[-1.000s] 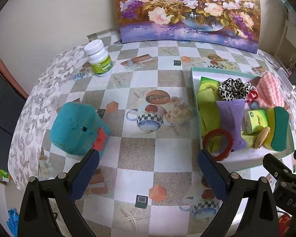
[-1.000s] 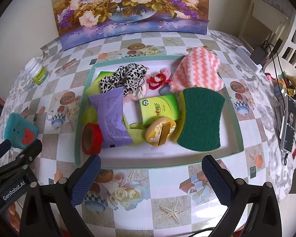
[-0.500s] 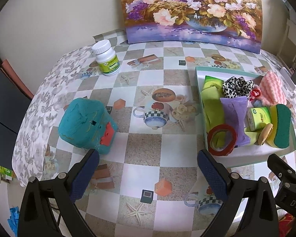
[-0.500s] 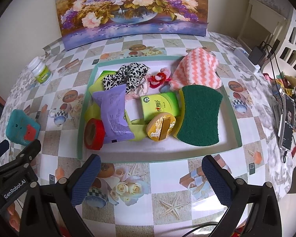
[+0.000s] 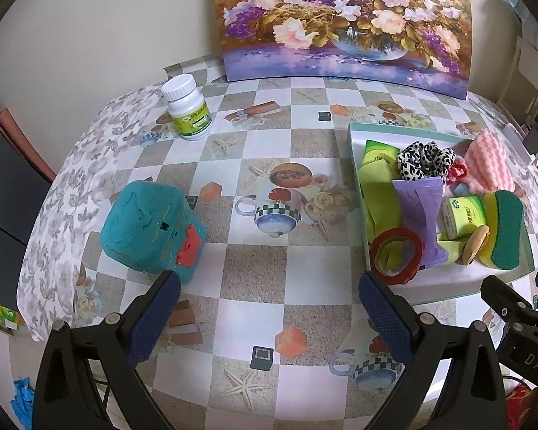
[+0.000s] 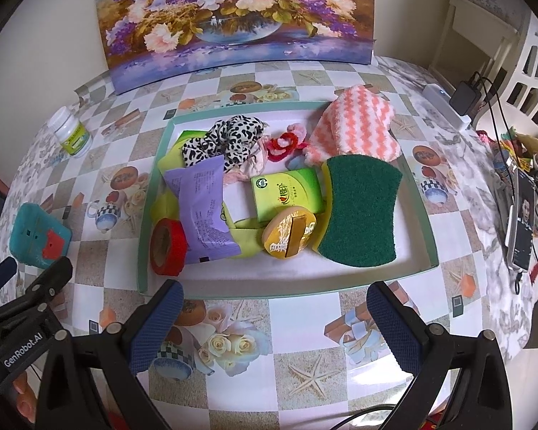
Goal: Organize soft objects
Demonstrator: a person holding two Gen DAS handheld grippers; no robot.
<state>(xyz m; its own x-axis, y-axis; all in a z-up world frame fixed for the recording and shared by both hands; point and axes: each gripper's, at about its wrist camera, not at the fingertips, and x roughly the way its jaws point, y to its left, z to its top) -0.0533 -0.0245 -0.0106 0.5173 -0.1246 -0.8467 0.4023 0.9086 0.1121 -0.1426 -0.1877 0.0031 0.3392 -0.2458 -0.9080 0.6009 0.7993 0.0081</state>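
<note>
Glossy checkered tablecloth (image 5: 269,276) — fuzzy teal block (image 5: 150,229), scratchy kidney-shaped sponge (image 6: 360,209).

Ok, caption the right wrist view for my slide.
Open right gripper hovers before a tray crowded with green sponge, pink cloth and red tape.
</note>
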